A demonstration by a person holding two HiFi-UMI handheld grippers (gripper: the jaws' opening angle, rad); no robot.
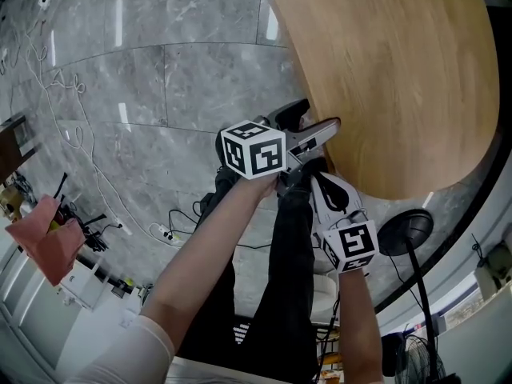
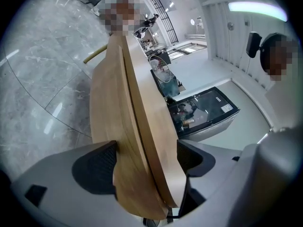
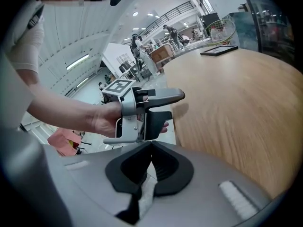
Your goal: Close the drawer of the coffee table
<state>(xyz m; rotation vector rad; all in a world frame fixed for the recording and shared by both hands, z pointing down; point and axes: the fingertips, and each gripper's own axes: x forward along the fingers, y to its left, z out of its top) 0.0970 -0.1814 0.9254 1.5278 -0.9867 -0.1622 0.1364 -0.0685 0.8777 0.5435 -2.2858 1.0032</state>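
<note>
left gripper point(image 1: 308, 125) is up at the rim of the round wooden coffee table point(image 1: 400, 70), its jaws spread wide. between them sits the table's edge in two wooden layers: the thick top and a curved panel point(image 2: 106, 126) tucked just beneath it, which looks like the drawer front. the near pad point(image 2: 94, 167) sits right against that panel, though i can't tell whether it's really pressing. right gripper point(image 3: 150, 144) hangs back, just below the left one and off the table, with its jaws brought together on nothing. grey marble floor point(image 1: 160, 78) lies underneath, with white cables point(image 1: 80, 150) trailing across it.
</note>
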